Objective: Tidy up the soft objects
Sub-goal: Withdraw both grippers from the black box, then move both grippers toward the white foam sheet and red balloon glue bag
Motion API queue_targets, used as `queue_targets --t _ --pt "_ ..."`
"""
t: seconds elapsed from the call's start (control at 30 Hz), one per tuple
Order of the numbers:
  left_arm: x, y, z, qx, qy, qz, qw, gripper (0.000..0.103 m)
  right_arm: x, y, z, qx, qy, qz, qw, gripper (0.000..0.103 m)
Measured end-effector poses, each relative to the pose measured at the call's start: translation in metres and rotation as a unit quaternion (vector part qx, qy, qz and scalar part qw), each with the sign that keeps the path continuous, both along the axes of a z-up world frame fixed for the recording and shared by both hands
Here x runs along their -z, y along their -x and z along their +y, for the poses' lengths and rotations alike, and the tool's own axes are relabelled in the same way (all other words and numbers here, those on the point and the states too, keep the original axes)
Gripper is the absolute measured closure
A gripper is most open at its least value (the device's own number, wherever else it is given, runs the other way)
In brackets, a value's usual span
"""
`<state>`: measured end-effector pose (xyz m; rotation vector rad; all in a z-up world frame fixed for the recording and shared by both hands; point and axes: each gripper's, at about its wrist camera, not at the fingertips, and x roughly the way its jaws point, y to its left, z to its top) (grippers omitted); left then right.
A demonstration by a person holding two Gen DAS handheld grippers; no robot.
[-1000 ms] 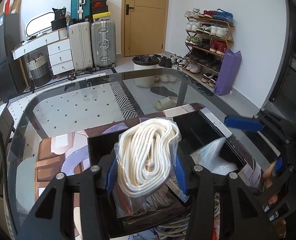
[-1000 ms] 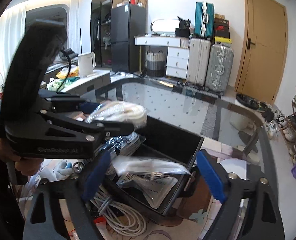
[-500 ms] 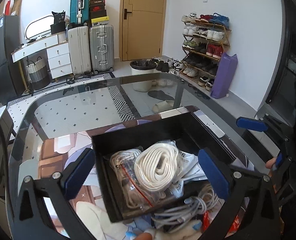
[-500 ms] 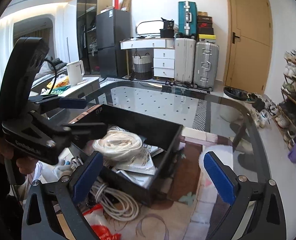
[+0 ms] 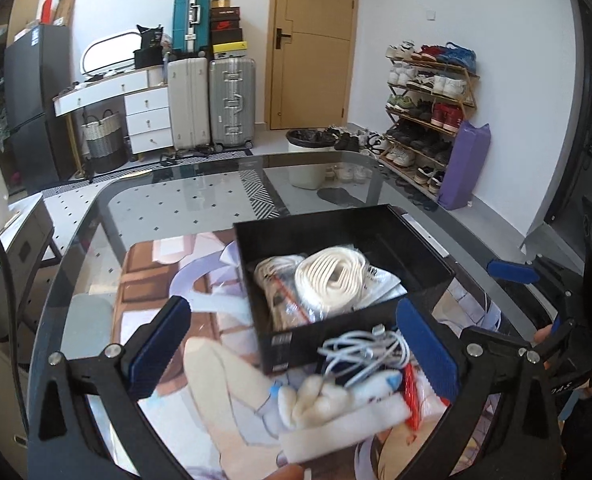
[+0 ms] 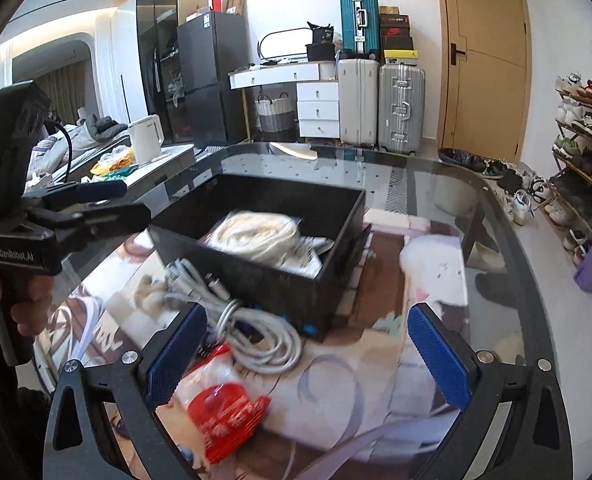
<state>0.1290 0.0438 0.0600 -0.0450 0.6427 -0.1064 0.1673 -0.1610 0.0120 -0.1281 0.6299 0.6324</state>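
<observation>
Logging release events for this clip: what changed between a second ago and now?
The left hand-held gripper let go of the bagged white rope, which now lies in the black box; its jaws have just opened and it backed off. The right hand-held gripper, jaws just opened wider, dropped its clear packet into the box and pulled back too. Box, loose cables and red packet stayed put.
</observation>
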Motion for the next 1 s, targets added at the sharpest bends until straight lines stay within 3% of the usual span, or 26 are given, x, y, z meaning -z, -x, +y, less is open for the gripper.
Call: queue_targets --t 0.47,1.0 --pt "0.019 0.032 -0.007 -0.02 -0.003 0.012 0.9997 0.0 0.011 0.031 0.009 -0.012 0.005 0.027 1.0 0.001" --pt "0.043 0.037 -0.015 -0.012 -0.007 0.043 0.999 0.0 0.038 0.029 0.031 -0.035 0.034 0.074 0.996 0.001"
